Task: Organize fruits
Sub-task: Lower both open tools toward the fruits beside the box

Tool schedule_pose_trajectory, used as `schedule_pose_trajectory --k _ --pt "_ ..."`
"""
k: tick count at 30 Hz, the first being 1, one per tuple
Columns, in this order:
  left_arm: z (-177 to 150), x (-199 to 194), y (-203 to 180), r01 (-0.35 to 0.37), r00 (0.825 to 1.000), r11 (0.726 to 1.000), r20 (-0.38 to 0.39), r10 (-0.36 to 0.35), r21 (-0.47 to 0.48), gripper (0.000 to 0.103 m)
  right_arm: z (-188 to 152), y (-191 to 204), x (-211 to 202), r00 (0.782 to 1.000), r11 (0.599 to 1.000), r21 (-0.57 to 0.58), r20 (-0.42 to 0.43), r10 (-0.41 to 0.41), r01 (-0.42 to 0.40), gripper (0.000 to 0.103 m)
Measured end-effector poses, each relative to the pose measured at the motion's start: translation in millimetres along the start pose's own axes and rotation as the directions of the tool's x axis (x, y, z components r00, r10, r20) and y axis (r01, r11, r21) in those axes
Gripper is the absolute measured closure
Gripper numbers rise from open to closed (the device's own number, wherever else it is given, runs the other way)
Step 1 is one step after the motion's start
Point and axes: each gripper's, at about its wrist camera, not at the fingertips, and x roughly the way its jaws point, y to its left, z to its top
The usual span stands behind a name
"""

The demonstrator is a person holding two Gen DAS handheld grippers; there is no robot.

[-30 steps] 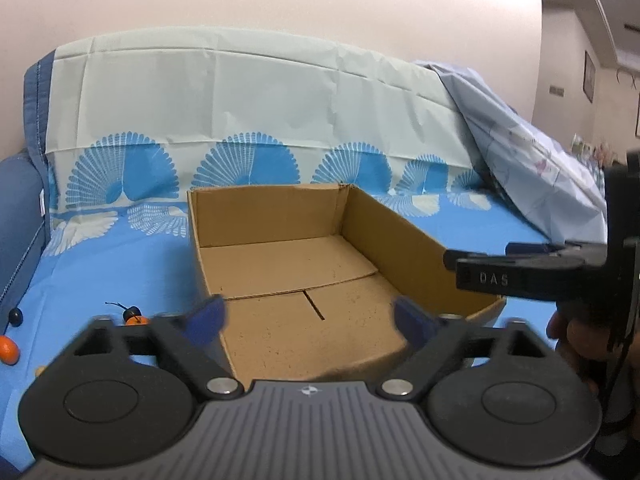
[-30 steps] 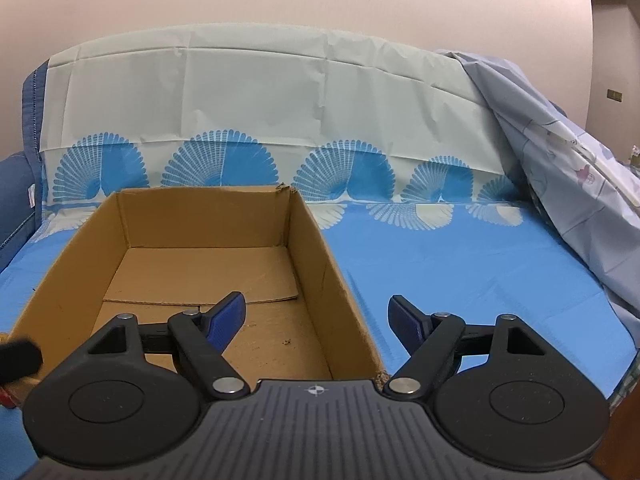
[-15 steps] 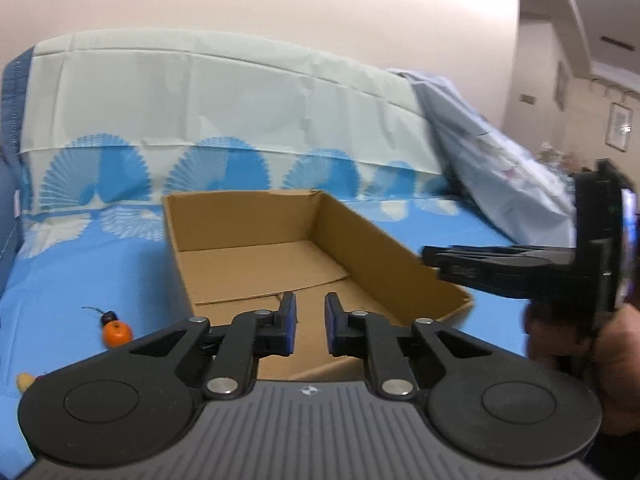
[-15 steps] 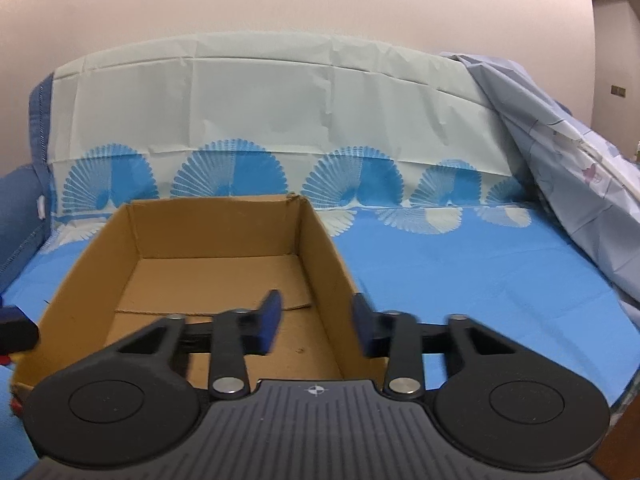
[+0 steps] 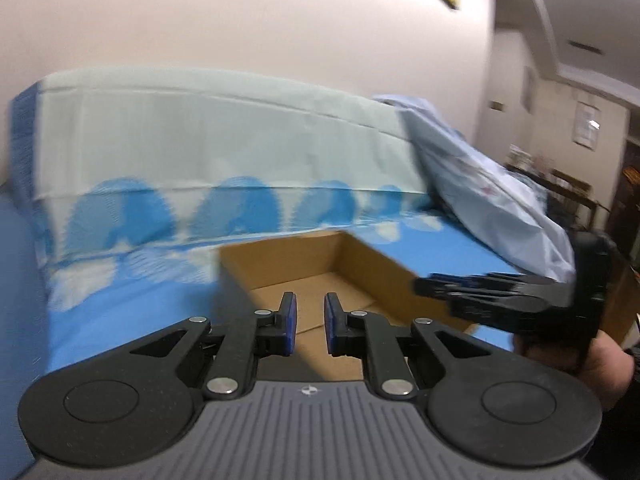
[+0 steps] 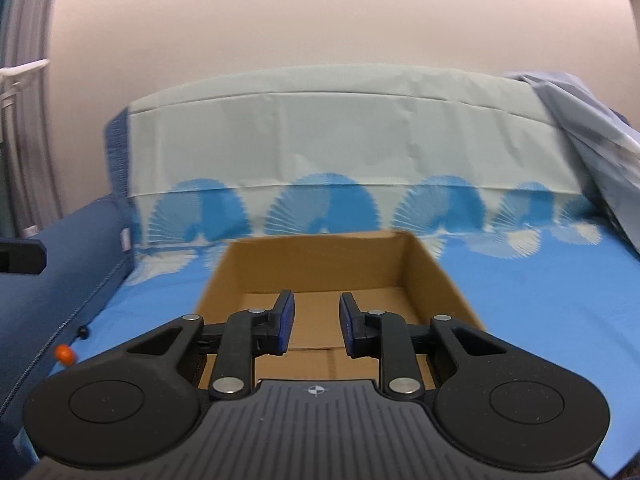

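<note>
An empty open cardboard box (image 5: 288,256) (image 6: 320,264) sits on the blue patterned sheet. My left gripper (image 5: 310,320) hovers before its near edge, shut with nothing between the pads. My right gripper (image 6: 316,320) is centred over the box's near end. Its jaws are closing, a narrow gap is left, and nothing is between them. In the left wrist view the right gripper (image 5: 420,290) shows side-on at the box's right rim, held by a hand (image 5: 600,364). A small orange fruit (image 6: 65,353) and a tiny dark one (image 6: 83,332) lie on the sheet left of the box.
A pale sheet covers the sofa back (image 6: 340,140). A dark blue armrest (image 6: 60,272) rises at the left. A crumpled light blue cloth (image 5: 480,200) is piled at the right. Open blue sheet (image 6: 540,300) lies right of the box.
Both grippers' jaws went from wide apart to nearly together. Both cameras rose and drew back from the box. The orange fruit left the left wrist view and entered the right wrist view.
</note>
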Motion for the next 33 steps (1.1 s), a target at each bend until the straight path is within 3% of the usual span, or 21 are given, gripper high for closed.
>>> schedule_pose_trajectory --k 3,5,9,11,14,16,18,21,27,31,33 --pt "-12 -15 34 -0.082 0.997 0.988 -0.002 0.082 -0.134 0.087 0 22 0 0.998 0.997 -0.027 0.001 0.069 -0.069 0.079" --pt "-24 -24 45 -0.121 0.991 0.978 0.027 0.128 -0.170 0.087 -1 39 0 0.992 0.990 -0.054 -0.002 0.127 -0.127 0.086" --pt "-60 -18 68 -0.201 0.979 0.950 -0.037 0.198 -0.238 0.087 -12 86 2 0.965 0.955 -0.139 -0.054 0.257 -0.262 0.085" --pt "-71 -15 83 -0.237 0.971 0.924 -0.057 0.230 -0.301 0.087 -19 108 5 0.942 0.927 -0.176 -0.111 0.317 -0.332 0.085" --pt "-76 -11 108 -0.335 0.942 0.853 -0.118 0.314 -0.399 0.087 -32 142 18 0.898 0.878 -0.216 -0.214 0.384 -0.427 0.085" --pt "-74 -3 120 -0.371 0.929 0.823 -0.166 0.332 -0.429 0.087 -40 159 30 0.884 0.868 -0.226 -0.276 0.378 -0.441 0.079" --pt "-76 5 126 -0.380 0.924 0.822 -0.213 0.318 -0.424 0.084 -50 171 45 0.876 0.873 -0.230 -0.340 0.341 -0.429 0.063" --pt "-82 17 134 -0.422 0.903 0.811 -0.271 0.334 -0.405 0.081 -65 182 65 0.854 0.881 -0.229 -0.431 0.291 -0.415 0.052" --pt "-93 45 158 -0.479 0.866 0.758 -0.378 0.327 -0.443 0.076 -91 195 92 0.817 0.881 -0.232 -0.523 0.243 -0.411 0.052" --pt "-103 63 181 -0.455 0.869 0.716 -0.439 0.227 -0.530 0.069 -105 200 101 0.800 0.880 -0.259 -0.568 0.194 -0.397 0.054" --pt "-107 64 188 -0.460 0.870 0.691 -0.439 0.225 -0.557 0.069 -108 201 106 0.798 0.879 -0.258 -0.570 0.196 -0.400 0.061"
